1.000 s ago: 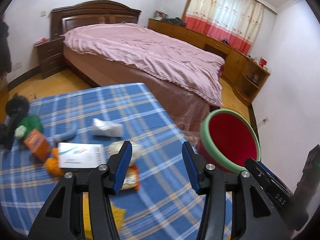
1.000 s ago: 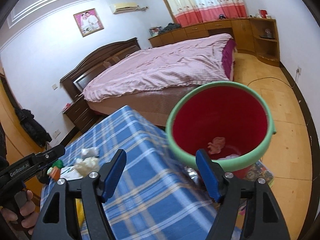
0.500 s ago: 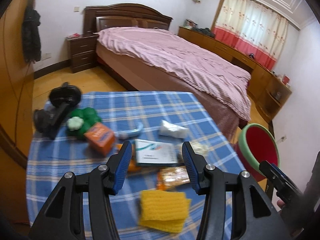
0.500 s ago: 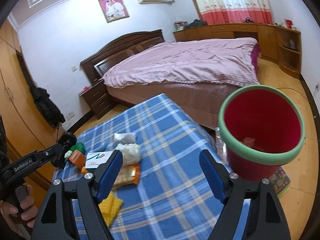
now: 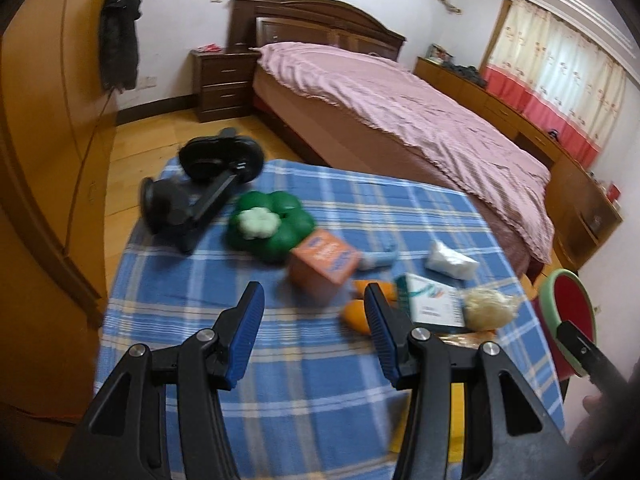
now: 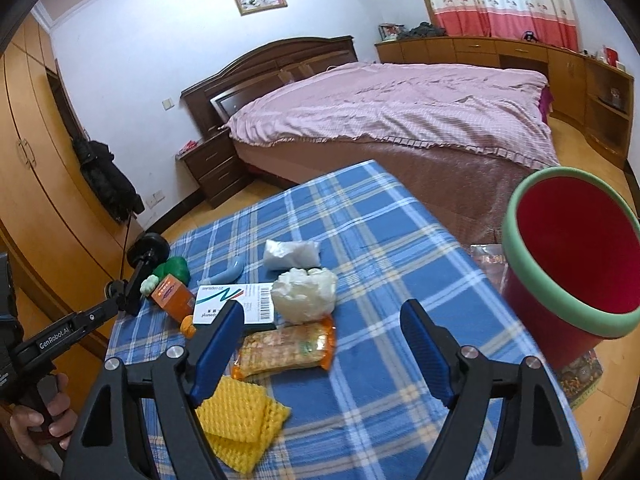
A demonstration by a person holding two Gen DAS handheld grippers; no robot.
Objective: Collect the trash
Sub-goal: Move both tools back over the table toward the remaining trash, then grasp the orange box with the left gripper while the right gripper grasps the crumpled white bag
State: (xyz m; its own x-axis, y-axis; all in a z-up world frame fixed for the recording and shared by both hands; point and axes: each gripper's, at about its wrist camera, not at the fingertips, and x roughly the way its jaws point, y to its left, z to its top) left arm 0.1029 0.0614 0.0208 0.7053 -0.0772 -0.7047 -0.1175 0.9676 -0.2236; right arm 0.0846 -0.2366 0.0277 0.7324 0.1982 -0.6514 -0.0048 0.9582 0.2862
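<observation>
Now right gripper (image 6: 322,344) wide, just opening, empty; snack pack (image 6: 286,346) at 10 o'clock, long axis crosswise. Left gripper (image 5: 312,334) half-open, empty, farther.

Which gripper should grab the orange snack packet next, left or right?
Right, probably. The right gripper is open with the snack packet lying just ahead between its fingers, and the red bin is on its side. The left gripper, also empty, faces bare cloth by the orange box.

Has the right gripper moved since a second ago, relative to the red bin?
Yes. The right gripper has swung left: the red bin, earlier centred above it, now sits at the right edge. Its empty jaws have just been opening.
</observation>
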